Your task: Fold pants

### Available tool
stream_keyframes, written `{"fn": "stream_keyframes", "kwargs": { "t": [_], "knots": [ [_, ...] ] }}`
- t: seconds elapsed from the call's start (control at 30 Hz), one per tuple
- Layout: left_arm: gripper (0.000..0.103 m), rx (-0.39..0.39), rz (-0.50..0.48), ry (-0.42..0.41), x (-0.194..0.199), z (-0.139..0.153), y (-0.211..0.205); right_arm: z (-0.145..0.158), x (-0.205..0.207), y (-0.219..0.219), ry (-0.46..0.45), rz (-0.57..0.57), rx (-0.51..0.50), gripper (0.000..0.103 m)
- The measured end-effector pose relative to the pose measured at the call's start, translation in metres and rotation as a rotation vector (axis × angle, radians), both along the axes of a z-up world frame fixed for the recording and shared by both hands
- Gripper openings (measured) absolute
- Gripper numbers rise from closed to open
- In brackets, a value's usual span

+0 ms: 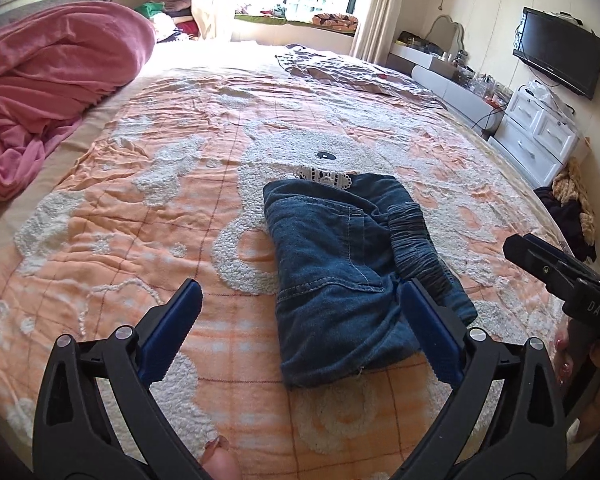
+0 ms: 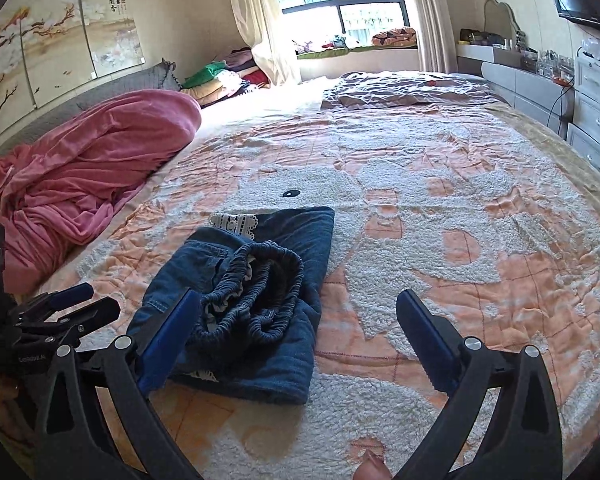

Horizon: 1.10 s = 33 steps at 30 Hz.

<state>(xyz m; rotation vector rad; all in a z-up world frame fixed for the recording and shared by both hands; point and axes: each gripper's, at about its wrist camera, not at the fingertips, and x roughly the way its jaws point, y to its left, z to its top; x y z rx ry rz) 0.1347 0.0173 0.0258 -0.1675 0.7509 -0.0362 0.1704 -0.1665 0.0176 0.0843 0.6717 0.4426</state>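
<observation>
Denim pants point(image 1: 340, 264) are seen lying on the peach bedspread point(image 1: 140, 208), doubled into a compact bundle, elastic waistband point(image 2: 256, 280) uppermost and bunched. Left gripper point(image 1: 300, 308) and right gripper point(image 2: 300, 320): jaws spread wide, nothing held. Folding judged essentially done; only waistband tidying may be left.

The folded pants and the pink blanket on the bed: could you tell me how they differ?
The folded pants are dark blue denim; the pink blanket is soft, plain pink. The pants form a compact bundle mid-bed; the blanket is a far larger, loosely crumpled heap at the bed's edge. Both rest on the bedspread.
</observation>
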Motion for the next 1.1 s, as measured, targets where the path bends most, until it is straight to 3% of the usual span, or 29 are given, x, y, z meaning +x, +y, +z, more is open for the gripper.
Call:
{"fn": "stream_keyframes", "kwargs": {
  "t": [0.5, 1.1],
  "knots": [
    [0.093, 0.031, 0.020, -0.026, -0.048, 0.010, -0.016, 0.008, -0.048, -0.014, -0.032, 0.020, -0.025, 0.098],
    [0.093, 0.024, 0.043, 0.005, -0.083, -0.021, -0.025, -0.026, -0.085, -0.025, -0.019, 0.023, -0.067, 0.098]
  ]
}}
